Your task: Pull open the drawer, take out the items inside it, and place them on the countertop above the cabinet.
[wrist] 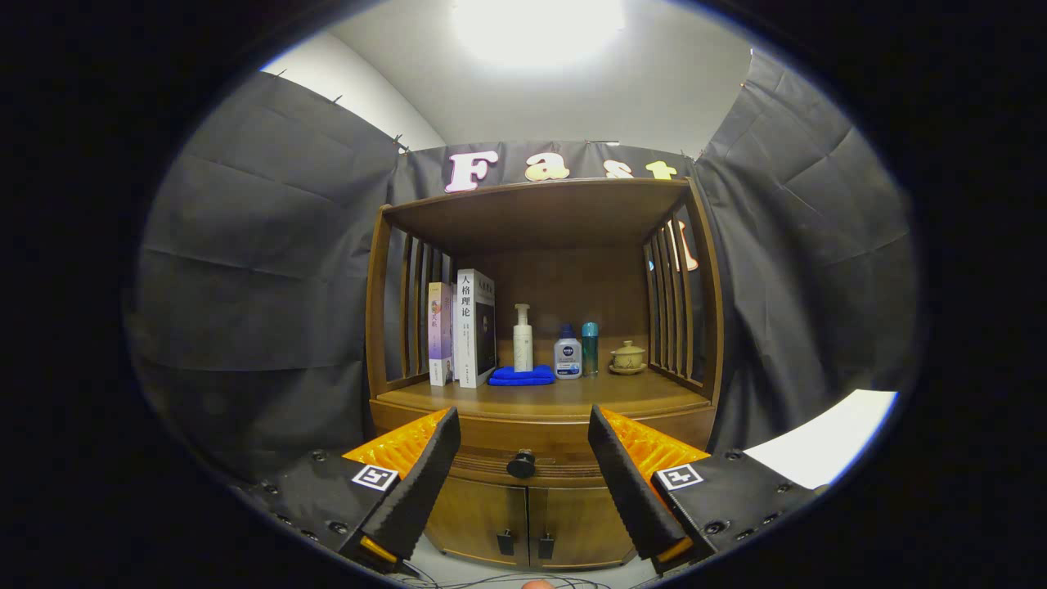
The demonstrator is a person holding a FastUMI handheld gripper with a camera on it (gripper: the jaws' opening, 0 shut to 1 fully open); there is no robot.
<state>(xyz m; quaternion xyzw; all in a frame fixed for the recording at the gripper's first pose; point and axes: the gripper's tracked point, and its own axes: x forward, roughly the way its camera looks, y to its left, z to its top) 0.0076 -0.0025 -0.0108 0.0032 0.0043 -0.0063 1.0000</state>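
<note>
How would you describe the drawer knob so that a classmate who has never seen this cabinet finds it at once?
Start at the wooden cabinet and drop below its countertop, where books and bottles stand. On the closed drawer front sits one round dark knob, seen between the gripper's open jaws. Unlike the two small flat door pulls lower down, it is single, round and centred.

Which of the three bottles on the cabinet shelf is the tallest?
The white pump bottle, standing behind the folded blue cloth. It rises above the squat clear bottle and the slim teal bottle beside it. The tongs are open, around the drawer knob.
</note>
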